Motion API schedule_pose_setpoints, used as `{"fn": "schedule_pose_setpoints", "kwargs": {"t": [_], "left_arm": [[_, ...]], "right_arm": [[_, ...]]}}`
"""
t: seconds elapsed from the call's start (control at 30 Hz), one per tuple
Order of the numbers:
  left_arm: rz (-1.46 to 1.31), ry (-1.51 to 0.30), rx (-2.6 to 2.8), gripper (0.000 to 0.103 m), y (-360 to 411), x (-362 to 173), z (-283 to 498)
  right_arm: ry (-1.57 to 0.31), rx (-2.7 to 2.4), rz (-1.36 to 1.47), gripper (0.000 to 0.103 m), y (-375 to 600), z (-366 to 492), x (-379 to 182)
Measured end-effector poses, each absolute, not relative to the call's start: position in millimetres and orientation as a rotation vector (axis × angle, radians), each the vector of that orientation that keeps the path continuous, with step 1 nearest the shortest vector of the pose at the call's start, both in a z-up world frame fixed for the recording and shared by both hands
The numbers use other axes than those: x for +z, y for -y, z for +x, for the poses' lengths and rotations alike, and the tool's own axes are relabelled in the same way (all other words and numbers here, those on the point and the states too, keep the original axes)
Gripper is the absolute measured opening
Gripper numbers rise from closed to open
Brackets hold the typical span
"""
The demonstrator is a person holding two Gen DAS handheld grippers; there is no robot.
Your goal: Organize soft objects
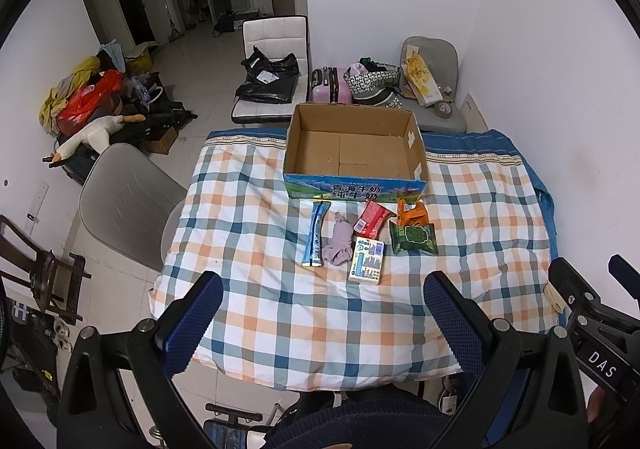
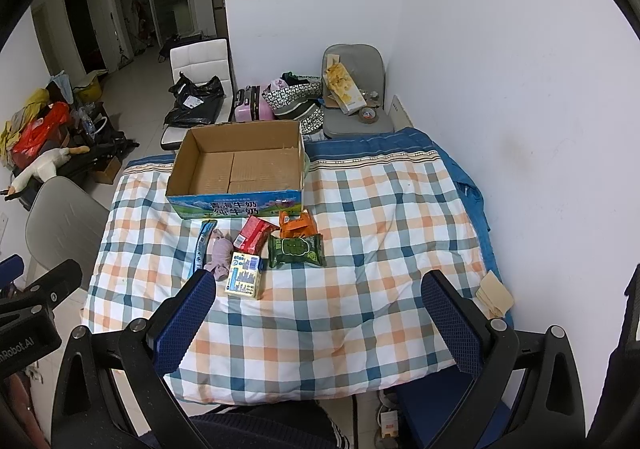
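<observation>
Both grippers, left gripper [image 1: 324, 289] and right gripper [image 2: 318, 287], are spread and hold nothing. The purple cloth [image 1: 338, 245], maybe a sock, lies at 6 o'clock of the cardboard box [image 1: 354, 185], touching the yellow packet [image 1: 366, 261]; a wide pinch could drag both

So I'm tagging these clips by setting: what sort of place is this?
Most likely a lived-in home, not a lab: a table under a checked quilt, a pink suitcase on the tiled floor, and a plush goose among piled belongings.

We look from both wrist cameras down and forward over the near edge of the checked table [image 1: 320, 313], from well back. Both views share the open box [image 1: 354, 153] [image 2: 240, 165]; our right view stands further right
</observation>
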State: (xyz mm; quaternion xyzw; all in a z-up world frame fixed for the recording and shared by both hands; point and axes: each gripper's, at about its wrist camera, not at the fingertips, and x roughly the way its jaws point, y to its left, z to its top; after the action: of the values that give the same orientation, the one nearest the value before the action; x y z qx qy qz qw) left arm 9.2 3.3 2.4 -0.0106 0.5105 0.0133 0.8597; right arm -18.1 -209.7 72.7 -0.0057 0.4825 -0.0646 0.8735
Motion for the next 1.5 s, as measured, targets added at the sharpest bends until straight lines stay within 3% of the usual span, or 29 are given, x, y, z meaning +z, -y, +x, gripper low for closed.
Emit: {"fn": "schedule_pose_setpoints", "kwargs": {"t": [1.5], "left_arm": [[-0.018,-1.056,0.029,0.103,-12.0,11.4,0.1]], "right_arm": [[-1.004,-0.135,-0.016,0.103,210.7,-19.2,76.1]]}}
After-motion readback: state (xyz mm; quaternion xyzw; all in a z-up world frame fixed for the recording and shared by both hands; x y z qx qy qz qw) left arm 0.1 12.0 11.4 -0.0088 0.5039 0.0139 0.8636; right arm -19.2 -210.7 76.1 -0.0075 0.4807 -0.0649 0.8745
